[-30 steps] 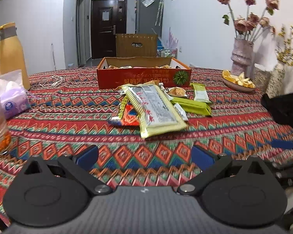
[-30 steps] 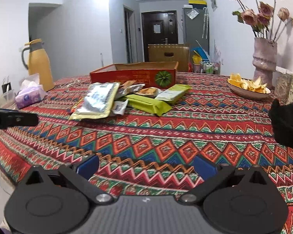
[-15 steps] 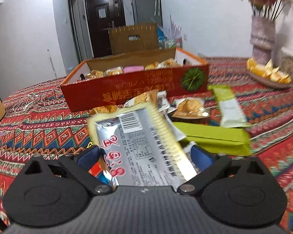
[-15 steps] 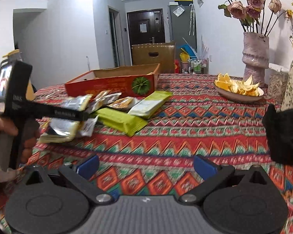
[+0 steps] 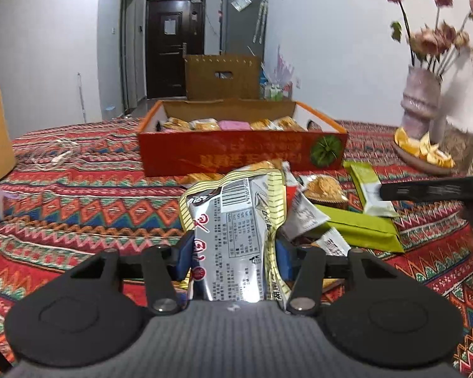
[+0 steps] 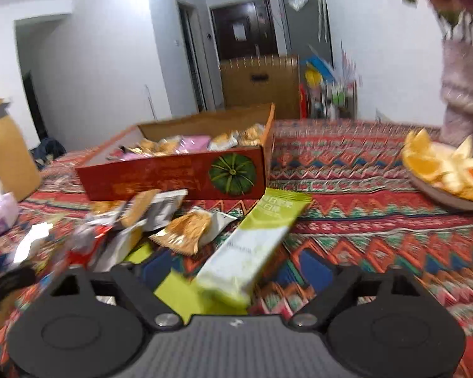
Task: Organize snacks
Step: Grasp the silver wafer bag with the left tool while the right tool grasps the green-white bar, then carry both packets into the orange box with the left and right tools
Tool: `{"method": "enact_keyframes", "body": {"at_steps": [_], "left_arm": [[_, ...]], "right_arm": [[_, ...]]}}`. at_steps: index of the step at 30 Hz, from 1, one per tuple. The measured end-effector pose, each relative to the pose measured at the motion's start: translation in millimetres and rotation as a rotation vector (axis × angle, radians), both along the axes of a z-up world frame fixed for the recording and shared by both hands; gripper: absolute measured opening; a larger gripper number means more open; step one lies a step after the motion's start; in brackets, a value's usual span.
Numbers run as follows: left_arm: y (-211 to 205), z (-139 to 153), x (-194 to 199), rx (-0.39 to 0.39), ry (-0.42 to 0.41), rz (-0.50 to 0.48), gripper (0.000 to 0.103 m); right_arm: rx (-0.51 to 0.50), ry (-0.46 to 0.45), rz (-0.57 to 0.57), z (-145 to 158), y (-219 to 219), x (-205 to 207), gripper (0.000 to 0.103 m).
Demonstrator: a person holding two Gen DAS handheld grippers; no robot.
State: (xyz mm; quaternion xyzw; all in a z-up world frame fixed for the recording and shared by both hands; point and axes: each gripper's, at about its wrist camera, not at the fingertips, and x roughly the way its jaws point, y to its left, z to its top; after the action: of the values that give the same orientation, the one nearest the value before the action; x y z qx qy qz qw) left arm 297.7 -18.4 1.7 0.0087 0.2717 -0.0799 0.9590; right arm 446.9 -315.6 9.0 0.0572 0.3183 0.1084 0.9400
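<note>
A: Where is the left claw (image 5: 235, 253)?

B: Low over the surface (image 5: 78, 201), with the silver pack (image 5: 233, 220) running lengthways between its blue pads (image 5: 183, 253). The jaws are closing, and the pads press the pack's two long edges, so the foil buckles a little on the right side. The pack's far end, with the barcode, points toward the red box (image 5: 236, 154).

A: And the right claw (image 6: 236, 275)?

B: Its jaws are closing too, though they stand fairly wide. The pale green bar (image 6: 252, 245) lies slantwise between them, its near end just in front of the claw body and its far end aimed at the red box (image 6: 173, 176). The pads are apart from the bar on both sides, so nothing is gripped. That view is blurred, mind.

A: What lies under the bar?

B: A brighter green pack (image 6: 176, 293), which shows at the near left of the bar. In the left view that green pack (image 5: 359, 230) lies to the right of the silver one, with the bar (image 5: 370, 189) across its far end.

A: The rest of the snacks?

B: A loose heap in front of the box: a biscuit pack (image 6: 186, 230) just left of the bar, and small white and red wrappers (image 6: 110, 236) further left. The box, open on top, holds more small packs (image 5: 205, 124) in a row.

A: Anything else?

B: A dish of orange peel (image 6: 441, 170) to the right, well apart from the heap, and a yellow jug (image 6: 9, 154) at far left.
</note>
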Motion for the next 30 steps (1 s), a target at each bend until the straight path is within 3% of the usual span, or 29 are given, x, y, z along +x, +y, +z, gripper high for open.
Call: {"method": "enact_keyframes", "body": {"at_steps": [2,4,8,13,20,25,30], "left_arm": [[9,4,-3,-0.008,-0.011,0.012,0.052],[16,6,-5,-0.012,-0.017,0.027,0.052],[29,6,-7,-0.015,-0.017,0.060,0.052],[34,12,-25,-0.016,-0.025,0.067,0.052],[27,21,-72,-0.014,-0.031,0.058,0.052],[18,20,-108,-0.013,-0.013,0.029,0.052],[10,18,-135,-0.020,0.008,-0.002,0.052]], "right_arm": [[-0.046,0.021,-0.047,-8,7,26,0.074],[-0.084,0.049,-0.089,-16,11,46,0.060],[-0.112,0.067,-0.112,-23,12,51,0.038],[-0.131,0.033,-0.105,-13,2,13,0.035],[-0.122,-0.025,-0.089,9,-6,-92,0.035],[-0.076,-0.016,-0.056,9,2,-172,0.035],[-0.084,0.000,-0.010,3,14,-225,0.035]]}}
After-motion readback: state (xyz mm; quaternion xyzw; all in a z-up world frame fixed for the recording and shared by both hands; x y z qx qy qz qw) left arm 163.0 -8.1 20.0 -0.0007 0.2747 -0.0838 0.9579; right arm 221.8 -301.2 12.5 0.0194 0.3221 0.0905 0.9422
